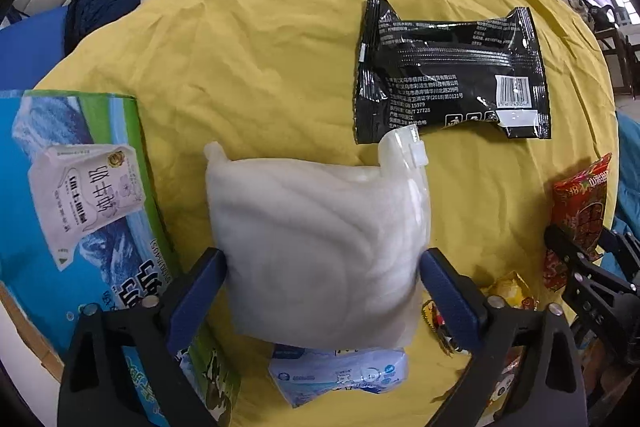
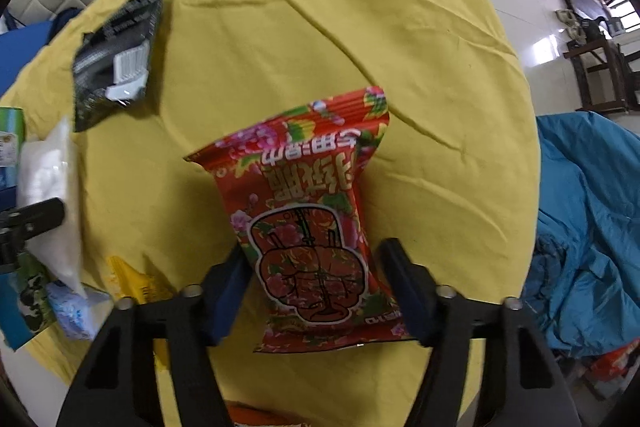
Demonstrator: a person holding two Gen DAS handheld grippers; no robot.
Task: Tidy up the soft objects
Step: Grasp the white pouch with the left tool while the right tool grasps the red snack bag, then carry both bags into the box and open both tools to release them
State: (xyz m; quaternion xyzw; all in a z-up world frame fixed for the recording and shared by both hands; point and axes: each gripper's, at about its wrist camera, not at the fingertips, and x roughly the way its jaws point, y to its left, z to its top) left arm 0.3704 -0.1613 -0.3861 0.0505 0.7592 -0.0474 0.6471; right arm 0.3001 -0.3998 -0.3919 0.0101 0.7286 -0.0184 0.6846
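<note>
A white bag of cotton wadding (image 1: 320, 239) lies on the yellow-covered table (image 1: 260, 67). My left gripper (image 1: 320, 259) points down over it, its blue pads (image 1: 214, 267) against both sides of the bag. A red flowered snack packet (image 2: 312, 227) sits between the fingers of my right gripper (image 2: 312, 259), whose pads press on its lower sides. The left wrist view shows the same red packet (image 1: 584, 203) at the far right, by a black finger (image 1: 568, 247). A black foil packet (image 1: 452, 75) lies flat farther back.
A blue and green milk carton box (image 1: 80, 207) stands at the left. A blue-white tissue pack (image 1: 340, 371) and a yellow packet (image 1: 512, 291) lie near the front edge. Blue fabric (image 2: 592, 207) is heaped beyond the table's right edge.
</note>
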